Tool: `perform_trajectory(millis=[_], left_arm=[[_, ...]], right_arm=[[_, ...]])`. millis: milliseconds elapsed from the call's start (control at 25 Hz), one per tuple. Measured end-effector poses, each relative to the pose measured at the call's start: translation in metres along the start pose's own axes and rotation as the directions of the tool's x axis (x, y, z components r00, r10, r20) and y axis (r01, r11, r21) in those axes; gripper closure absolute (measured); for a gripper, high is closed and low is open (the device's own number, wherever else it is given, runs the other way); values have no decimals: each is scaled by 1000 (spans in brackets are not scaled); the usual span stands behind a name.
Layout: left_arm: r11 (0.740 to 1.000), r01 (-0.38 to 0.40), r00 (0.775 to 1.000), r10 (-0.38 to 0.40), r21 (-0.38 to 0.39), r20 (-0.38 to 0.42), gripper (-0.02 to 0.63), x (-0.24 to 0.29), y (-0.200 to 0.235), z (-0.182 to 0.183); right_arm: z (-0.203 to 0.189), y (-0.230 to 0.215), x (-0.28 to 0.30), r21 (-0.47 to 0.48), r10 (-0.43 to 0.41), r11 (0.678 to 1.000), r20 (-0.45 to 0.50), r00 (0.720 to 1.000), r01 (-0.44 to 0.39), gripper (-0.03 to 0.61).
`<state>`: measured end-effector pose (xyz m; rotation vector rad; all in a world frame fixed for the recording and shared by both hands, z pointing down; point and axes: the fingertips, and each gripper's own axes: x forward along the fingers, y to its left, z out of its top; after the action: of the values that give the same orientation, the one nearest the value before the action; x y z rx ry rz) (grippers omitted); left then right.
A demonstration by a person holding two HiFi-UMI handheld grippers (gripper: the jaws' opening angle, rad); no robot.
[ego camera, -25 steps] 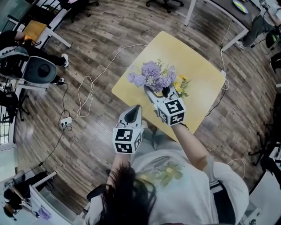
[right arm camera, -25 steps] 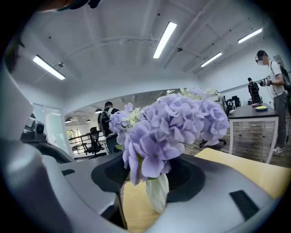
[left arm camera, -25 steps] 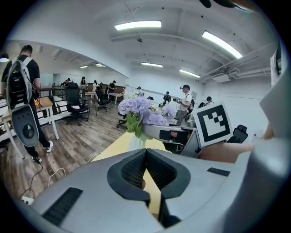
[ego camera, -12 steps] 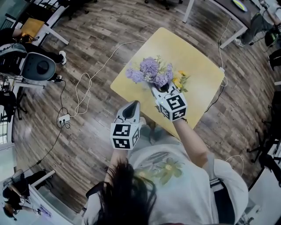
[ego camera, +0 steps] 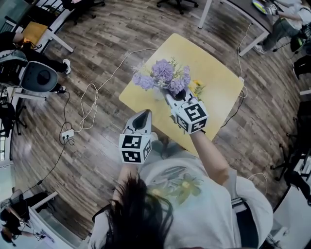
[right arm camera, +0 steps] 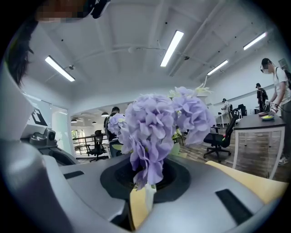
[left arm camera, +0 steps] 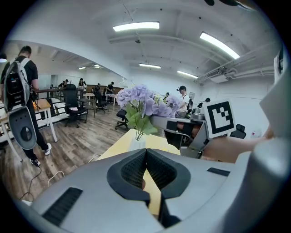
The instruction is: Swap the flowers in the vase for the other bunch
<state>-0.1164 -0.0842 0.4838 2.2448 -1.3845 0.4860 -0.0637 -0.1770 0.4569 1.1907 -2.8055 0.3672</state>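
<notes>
A purple bunch of flowers (ego camera: 163, 75) stands over a pale vase (left arm camera: 138, 144) on the yellow table (ego camera: 216, 65). A smaller yellow bunch (ego camera: 197, 88) lies on the table just right of it. My right gripper (ego camera: 177, 97) reaches in from the near side; its jaws have just been closing and are shut on the purple bunch (right arm camera: 159, 123) low on its stems. The right gripper (right arm camera: 144, 184) points about level. My left gripper (ego camera: 143, 116) hangs shut and empty off the table's near left edge, aimed at the purple bunch (left arm camera: 141, 98). The left gripper (left arm camera: 146, 157) holds nothing.
A white cable (ego camera: 92, 104) and power strip (ego camera: 66, 134) lie on the wooden floor left of the table. A grey machine (ego camera: 36, 75) stands far left. Desks and office chairs (ego camera: 180, 4) ring the room, and a person (left arm camera: 20, 98) stands to the left.
The right gripper's jaws have come together on the purple bunch's stems, and gripper and bunch have risen slightly. The left gripper has stayed where it was.
</notes>
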Motion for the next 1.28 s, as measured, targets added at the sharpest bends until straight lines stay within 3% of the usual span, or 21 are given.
perform_trajectory(millis=[520,1280], left_arm=[[1000,5,999,-6,7,38,596,-20,1,5],[999,46,997,-47,15,62,597,-31,5,9]], right_arm=[[56,26,-22,-21,20,1000,109,994,-18,503],[136,63,-82,10,63,998,278,958,-69,503]])
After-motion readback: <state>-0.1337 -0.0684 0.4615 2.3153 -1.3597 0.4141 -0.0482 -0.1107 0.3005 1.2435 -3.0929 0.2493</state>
